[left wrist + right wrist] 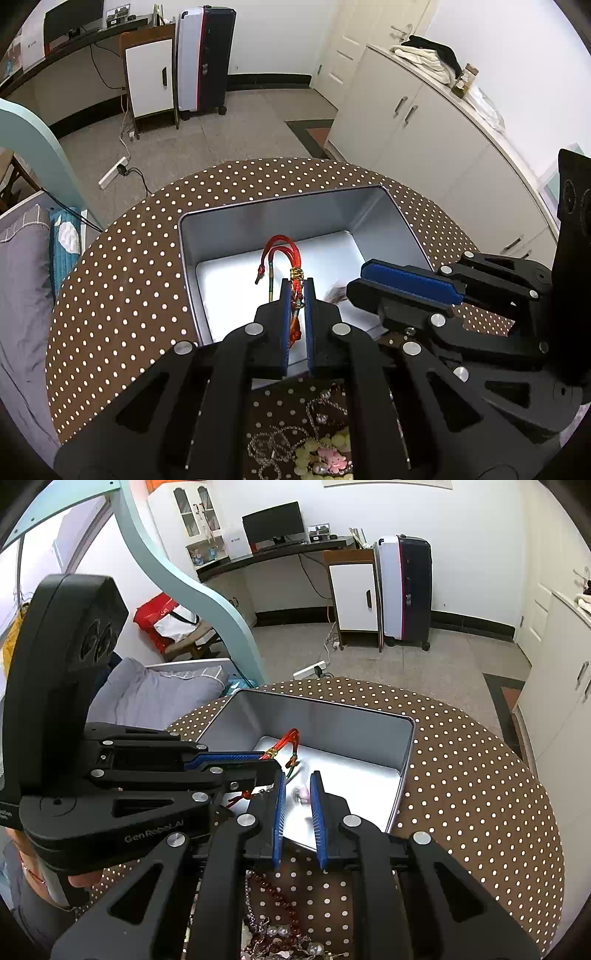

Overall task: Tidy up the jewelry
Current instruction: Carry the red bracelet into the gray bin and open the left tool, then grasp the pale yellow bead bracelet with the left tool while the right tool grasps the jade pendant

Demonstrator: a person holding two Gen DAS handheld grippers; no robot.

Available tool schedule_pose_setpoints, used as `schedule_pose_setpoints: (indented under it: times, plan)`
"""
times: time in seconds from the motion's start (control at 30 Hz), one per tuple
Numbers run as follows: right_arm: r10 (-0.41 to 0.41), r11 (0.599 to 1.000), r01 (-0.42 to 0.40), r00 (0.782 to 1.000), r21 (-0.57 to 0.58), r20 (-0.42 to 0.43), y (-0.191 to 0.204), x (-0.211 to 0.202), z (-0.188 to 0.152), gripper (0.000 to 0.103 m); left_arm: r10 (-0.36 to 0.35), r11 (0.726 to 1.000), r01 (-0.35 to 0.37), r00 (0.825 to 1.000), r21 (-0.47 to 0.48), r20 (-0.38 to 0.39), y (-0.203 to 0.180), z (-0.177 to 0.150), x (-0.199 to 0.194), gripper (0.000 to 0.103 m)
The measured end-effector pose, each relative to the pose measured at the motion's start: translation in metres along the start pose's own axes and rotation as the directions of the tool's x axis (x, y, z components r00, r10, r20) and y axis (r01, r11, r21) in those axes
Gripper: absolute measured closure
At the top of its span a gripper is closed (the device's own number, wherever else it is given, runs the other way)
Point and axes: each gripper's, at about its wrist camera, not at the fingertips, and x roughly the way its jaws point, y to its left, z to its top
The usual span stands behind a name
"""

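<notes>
Over the silver tin (192, 258): left gripper (298, 291) clamping the red cord bracelet (286, 251), loop sticking forward past the tips, long axis along the fingers, hanging inside the walls. Right gripper (297, 790) hovering just beside, jaws slightly apart, a blurred pink piece (301, 794) dropping between them, not pinched. Remaining jewelry pile (273, 930) lying nearer on the dotted table (480, 794).

Left tool (298, 295) clamped tight, angled down; right tool (297, 794) pads slightly parted, angled down beside it.
</notes>
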Motion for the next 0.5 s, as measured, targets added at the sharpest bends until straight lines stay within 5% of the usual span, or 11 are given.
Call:
schedule_pose_setpoints:
  times: [0.23,0.3,0.33,0.5]
  plan:
    - [-0.003,1.0,0.003,0.999,-0.007,0.042,0.003,-0.024,-0.004,0.09,0.007,1.0,-0.007,0.999,0.01,0.035,-0.004,-0.005,-0.025,0.09]
    - [-0.008,1.0,0.009,0.998,-0.016,0.061,0.006,-0.035,-0.006,0.087,0.026,0.999,-0.027,0.998,0.018,0.061,-0.007,-0.009,-0.034,0.065]
    - [-0.013,1.0,0.015,0.998,-0.022,0.069,0.007,-0.041,-0.009,0.086,0.049,0.998,-0.051,0.995,0.023,0.086,-0.009,-0.012,-0.04,0.034]
    - [-0.031,0.999,0.035,0.993,-0.032,0.111,0.011,-0.067,-0.025,0.085,0.087,0.995,-0.094,0.982,0.029,0.169,-0.014,-0.028,-0.068,0.031]
